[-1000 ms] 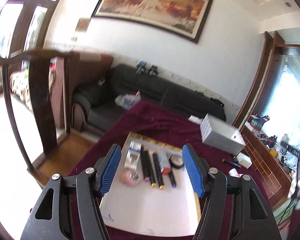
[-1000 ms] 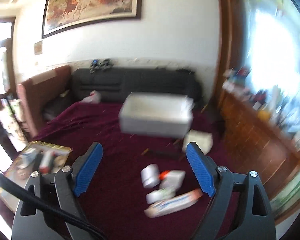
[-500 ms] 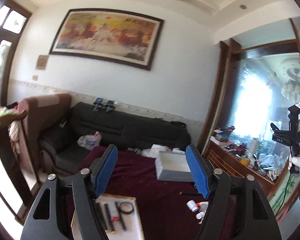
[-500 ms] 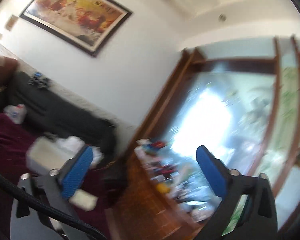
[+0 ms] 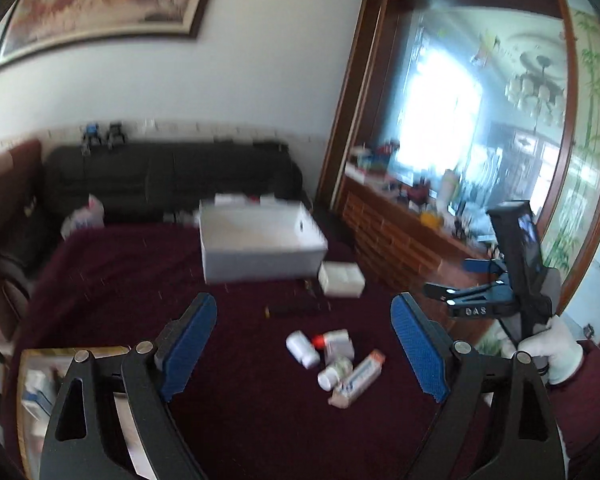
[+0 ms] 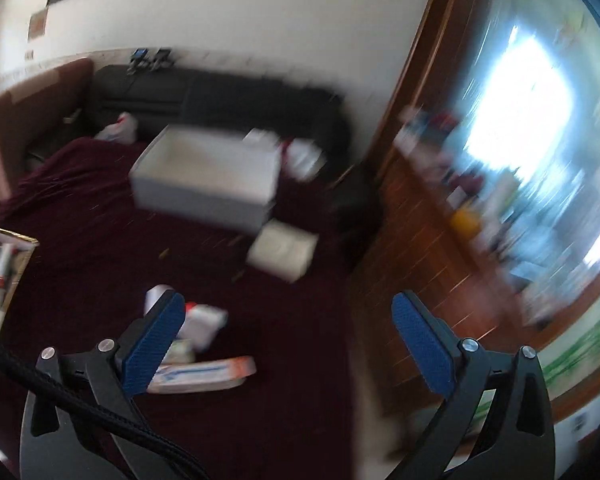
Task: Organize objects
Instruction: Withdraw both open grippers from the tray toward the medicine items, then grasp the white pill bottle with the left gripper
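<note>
On the maroon cloth lies a small pile: a white bottle, a little box with an orange cap, another small bottle and a toothpaste box. My left gripper hovers above them, its jaws opening and nothing between them. My right gripper stands open and empty to the right of the same toothpaste box and bottle. The right gripper's body and the gloved hand holding it show at the right of the left wrist view. A dark pen lies further back.
A white open box stands at the back of the cloth, a small white box beside it. A tray holding sorted items sits at the left. A black sofa lies behind, a cluttered wooden cabinet at the right.
The left gripper swung from the tray, up across the room, then right and down over the pile, its jaws widening. The right gripper swung up toward the cabinet, then back down beside the pile.
</note>
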Demonstrator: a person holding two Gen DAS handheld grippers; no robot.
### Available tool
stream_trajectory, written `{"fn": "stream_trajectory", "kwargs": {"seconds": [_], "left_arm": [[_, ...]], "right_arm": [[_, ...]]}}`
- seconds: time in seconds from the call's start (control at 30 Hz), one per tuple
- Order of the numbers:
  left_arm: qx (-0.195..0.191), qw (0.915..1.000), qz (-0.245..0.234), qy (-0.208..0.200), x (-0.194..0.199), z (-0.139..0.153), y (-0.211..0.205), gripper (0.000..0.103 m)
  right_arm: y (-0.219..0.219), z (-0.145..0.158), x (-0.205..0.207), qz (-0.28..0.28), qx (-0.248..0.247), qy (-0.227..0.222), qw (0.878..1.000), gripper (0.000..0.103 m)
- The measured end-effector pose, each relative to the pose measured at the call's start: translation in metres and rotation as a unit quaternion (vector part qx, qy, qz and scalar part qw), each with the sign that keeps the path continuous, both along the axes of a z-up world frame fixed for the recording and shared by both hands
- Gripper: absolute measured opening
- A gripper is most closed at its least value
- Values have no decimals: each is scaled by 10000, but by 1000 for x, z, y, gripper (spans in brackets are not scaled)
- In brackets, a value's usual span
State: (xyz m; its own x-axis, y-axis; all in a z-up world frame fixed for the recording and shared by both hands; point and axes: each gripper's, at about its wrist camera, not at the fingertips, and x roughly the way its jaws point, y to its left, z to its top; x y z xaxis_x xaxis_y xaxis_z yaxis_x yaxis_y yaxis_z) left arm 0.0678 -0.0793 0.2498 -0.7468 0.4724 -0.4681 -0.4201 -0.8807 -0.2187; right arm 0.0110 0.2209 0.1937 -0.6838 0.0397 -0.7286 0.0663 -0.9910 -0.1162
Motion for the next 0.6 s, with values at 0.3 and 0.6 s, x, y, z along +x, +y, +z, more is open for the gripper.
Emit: {"fn": "stream_trajectory", "kwargs": {"seconds": [0.3, 0.6], "left_arm": [[-483, 9916, 352, -1146, -25, -125, 16, 85], [-191, 9835, 735, -1642, -31, -162, -10, 85]], "right_arm": [[17, -115, -89, -476, -1434, -928, 9842, 102], [-26, -148, -139, 265, -2870, -1360, 9479, 102]]}}
